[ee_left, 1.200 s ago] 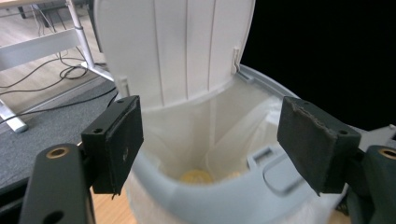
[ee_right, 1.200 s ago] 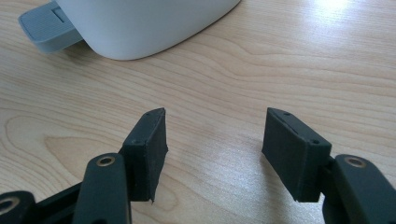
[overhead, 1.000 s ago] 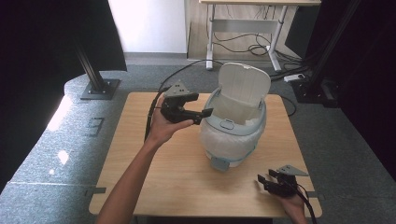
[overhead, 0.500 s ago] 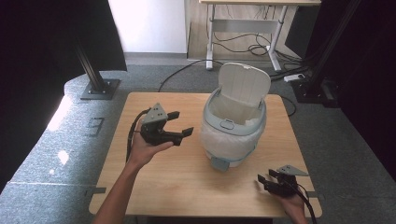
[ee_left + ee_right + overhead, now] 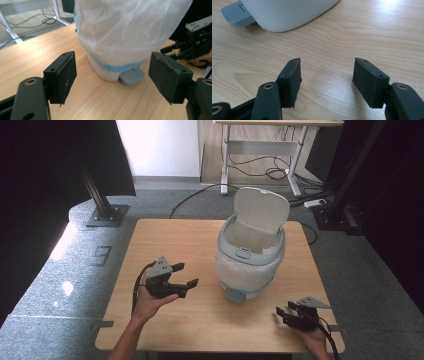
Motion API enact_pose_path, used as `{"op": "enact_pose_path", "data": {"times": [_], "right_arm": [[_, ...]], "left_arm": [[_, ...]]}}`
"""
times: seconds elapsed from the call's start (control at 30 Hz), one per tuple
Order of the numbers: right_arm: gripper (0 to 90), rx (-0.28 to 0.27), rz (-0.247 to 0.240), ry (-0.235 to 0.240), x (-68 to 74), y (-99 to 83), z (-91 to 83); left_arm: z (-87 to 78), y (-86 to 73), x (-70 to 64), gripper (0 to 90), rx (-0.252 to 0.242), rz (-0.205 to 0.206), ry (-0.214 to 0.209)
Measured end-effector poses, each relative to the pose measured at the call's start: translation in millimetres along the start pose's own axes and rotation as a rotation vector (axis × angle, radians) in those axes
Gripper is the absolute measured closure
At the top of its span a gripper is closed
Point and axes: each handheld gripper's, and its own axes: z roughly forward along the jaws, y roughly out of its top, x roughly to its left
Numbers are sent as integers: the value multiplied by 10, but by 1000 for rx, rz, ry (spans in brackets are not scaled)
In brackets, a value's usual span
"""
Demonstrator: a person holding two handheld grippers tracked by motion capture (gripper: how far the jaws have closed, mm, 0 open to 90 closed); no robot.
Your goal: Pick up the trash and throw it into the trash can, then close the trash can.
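A white pedal bin (image 5: 248, 260) stands right of the middle of the wooden table (image 5: 165, 240). Its lid (image 5: 261, 211) is raised and a thin white bag (image 5: 240, 270) is folded down over its rim. My left gripper (image 5: 186, 274) hovers open to the left of the bin, apart from it, jaws pointing at it. In the left gripper view the open left gripper (image 5: 112, 70) frames the bagged bin (image 5: 125, 30) and its grey pedal (image 5: 131, 76). My right gripper (image 5: 283, 308) is open, low at the front right corner. The right gripper (image 5: 327, 75) faces bare wood, with the bin base (image 5: 287, 12) beyond.
A black stand base (image 5: 105, 212) sits on the grey floor left of the table. Behind the table stands a desk (image 5: 260, 140) with loose cables (image 5: 280, 172) under it. The right hand's gripper (image 5: 185, 46) shows past the bin in the left gripper view.
My left gripper has drawn back from the bin's rim, leftward and toward the near edge of the table, staying open. The right gripper has not moved.
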Motion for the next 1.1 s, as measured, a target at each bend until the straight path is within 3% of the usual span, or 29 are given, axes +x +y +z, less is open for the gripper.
{"op": "enact_pose_path", "data": {"times": [0.2, 0.37, 0.63, 1.0, 1.1], "right_arm": [[391, 1, 2, -2, -5, 1, 5], [391, -11, 7, -7, -21, 19, -16], [377, -77, 7, -11, -9, 128, -155], [369, -203, 4, 17, -21, 484, -525], [369, -244, 26, 41, -54, 615, -664]], "left_arm": [[10, -292, 31, 222, 20, -32, 8], [16, -415, 57, 222, 47, -37, 11], [18, -436, 68, 219, 45, -43, 9], [40, -482, 92, 219, 54, -54, -1], [53, -486, 83, 218, 58, -51, -4]]}}
